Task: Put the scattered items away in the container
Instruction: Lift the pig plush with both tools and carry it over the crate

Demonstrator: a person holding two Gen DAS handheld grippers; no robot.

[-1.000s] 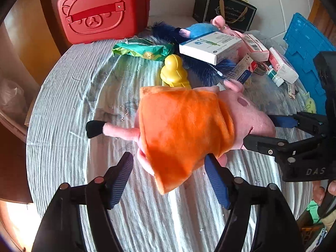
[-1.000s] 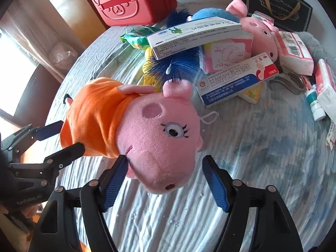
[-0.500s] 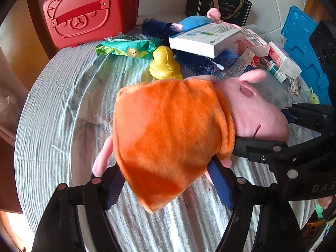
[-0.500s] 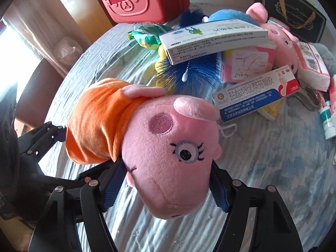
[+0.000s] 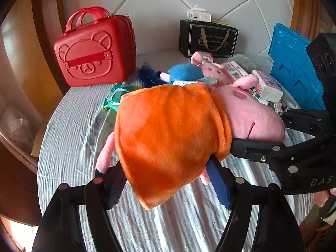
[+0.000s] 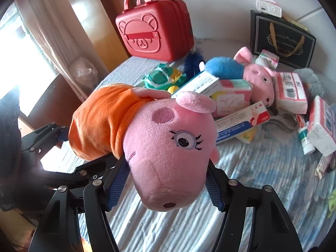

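A pink plush pig in an orange dress (image 5: 168, 130) is held in the air above the table by both grippers. My left gripper (image 5: 166, 180) is shut on its orange body. My right gripper (image 6: 166, 180) is shut on its pink head (image 6: 172, 151); it also shows in the left wrist view (image 5: 273, 138). A red bear-face case (image 5: 94, 52) stands shut at the back left; in the right wrist view it shows at the back (image 6: 155, 33). A blue crate (image 5: 294, 71) stands at the right.
Loose items lie on the striped cloth (image 6: 252, 178): a second plush pig in blue (image 6: 241, 71), medicine boxes (image 6: 237, 124), tissue packs (image 6: 292, 92), a green wipes pack (image 6: 161, 78), a tube (image 6: 304, 138). A black gift bag (image 5: 208, 37) stands at the back.
Both grippers closed on the pig and raised it off the table. The views tilted up, so the red case and the wall now show higher.
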